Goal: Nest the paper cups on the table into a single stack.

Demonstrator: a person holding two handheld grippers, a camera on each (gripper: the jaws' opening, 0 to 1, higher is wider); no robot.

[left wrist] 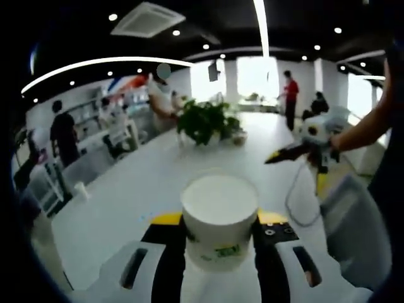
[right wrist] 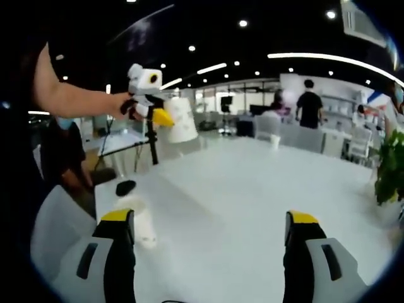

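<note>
Your left tool point(left wrist: 219, 221) clamps a white paper cup point(left wrist: 219, 222) between its yellow-tipped jaws and holds it up above the white desk point(left wrist: 145, 183). The cup carries a small green mark low on its side, too blurred to read. In the right gripper view you see this same cup point(right wrist: 181, 120) raised at the upper left, tilted, with your left tool point(right wrist: 151, 101) around it.

Your right tool point(right wrist: 211, 230) stands spread wide with nothing between its jaws. In the left gripper view it point(left wrist: 297, 151) hangs over the desk at the right, apart from the held cup.

A second cup point(right wrist: 140, 221) stands on the desk just beside your right tool's left jaw. A third cup point(left wrist: 81, 190) stands near the desk's far left edge in the left gripper view; the right gripper view shows it point(right wrist: 274, 141) far off, towards the back.

A small dark object point(right wrist: 125, 187) lies near the desk's edge. A potted plant point(left wrist: 205, 123) sits further along the desk. People point(left wrist: 63, 134) stand around the room beyond.
</note>
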